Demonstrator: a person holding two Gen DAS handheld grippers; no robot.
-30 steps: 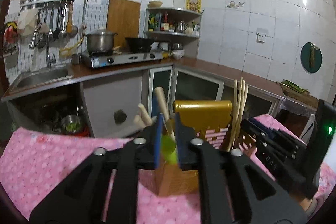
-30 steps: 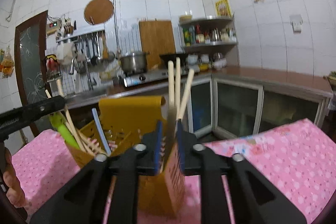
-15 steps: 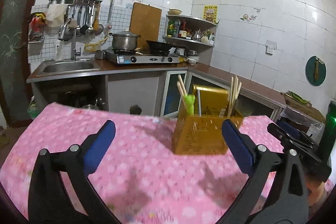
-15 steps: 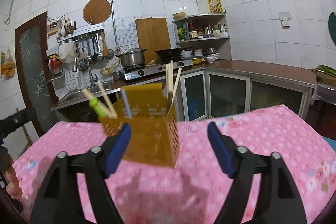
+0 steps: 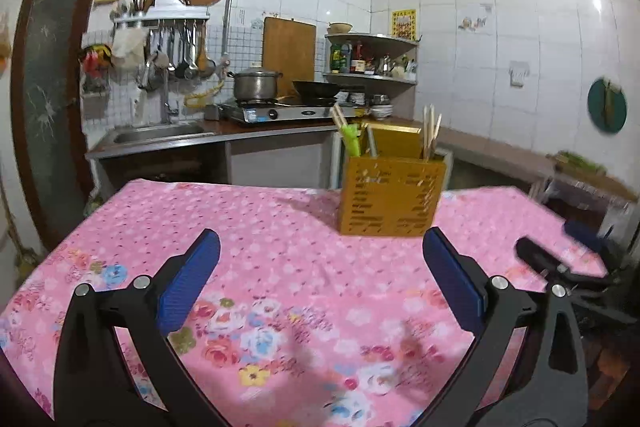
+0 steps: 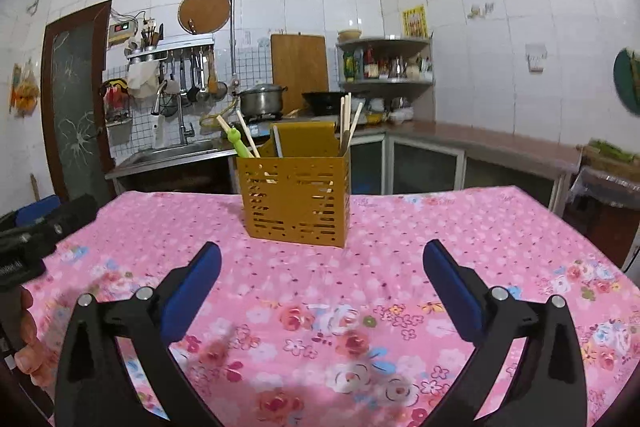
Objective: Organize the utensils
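Left gripper (image 5: 320, 259) and right gripper (image 6: 322, 263) both gape wide and empty over the pink floral tablecloth (image 6: 460, 227); chopsticks (image 6: 347, 119) and green utensil (image 6: 239, 143) stand in the yellow slotted holder (image 6: 296, 199), none loose in view: task judged essentially done.

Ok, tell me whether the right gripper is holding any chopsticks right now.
No: the right gripper is open and empty, and the chopsticks stand in the yellow utensil holder.

Readable text: none is showing clearly.
Yellow wall poster (image 5: 403, 23): print is staying too small to read.
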